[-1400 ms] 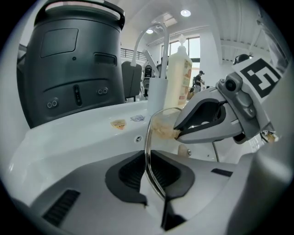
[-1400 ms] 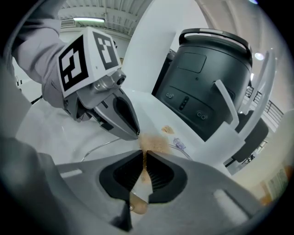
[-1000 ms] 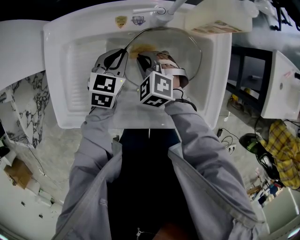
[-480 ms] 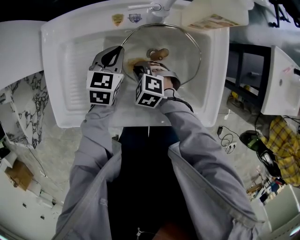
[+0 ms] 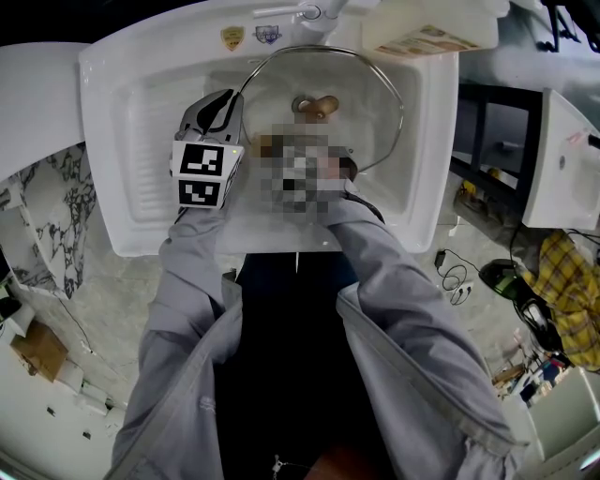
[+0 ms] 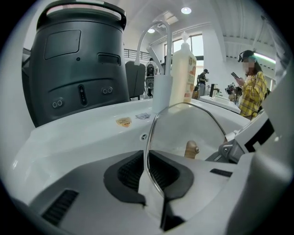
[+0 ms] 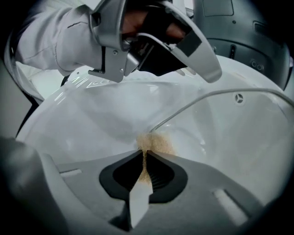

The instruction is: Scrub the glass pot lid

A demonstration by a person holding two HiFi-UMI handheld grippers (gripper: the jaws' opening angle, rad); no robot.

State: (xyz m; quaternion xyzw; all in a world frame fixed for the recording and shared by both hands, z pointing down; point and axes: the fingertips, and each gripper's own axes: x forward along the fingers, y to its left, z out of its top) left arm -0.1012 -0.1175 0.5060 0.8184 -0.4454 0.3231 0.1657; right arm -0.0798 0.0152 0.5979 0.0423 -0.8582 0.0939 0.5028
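The glass pot lid (image 5: 370, 98) stands on edge in the white sink (image 5: 122, 141), its tan knob (image 5: 317, 106) facing me. My left gripper (image 5: 228, 111) is shut on the lid's metal rim at its left side. In the left gripper view the rim (image 6: 148, 151) runs between the pads, with the knob (image 6: 191, 149) beyond. A mosaic patch hides my right gripper in the head view. In the right gripper view it (image 7: 146, 153) is shut on a tan scrub pad (image 7: 156, 142) pressed against the glass (image 7: 220, 128).
A faucet (image 5: 314, 11) rises at the sink's back edge, beside a cream bottle (image 6: 183, 75). A big dark appliance (image 6: 78, 59) stands behind the sink on the left. A pale tray (image 5: 431, 33) sits on the sink's back right corner. A person (image 6: 251, 87) stands far off.
My right gripper has moved toward the back of the sink and down against the lid, uncovering the knob. The left gripper has stayed on the rim.
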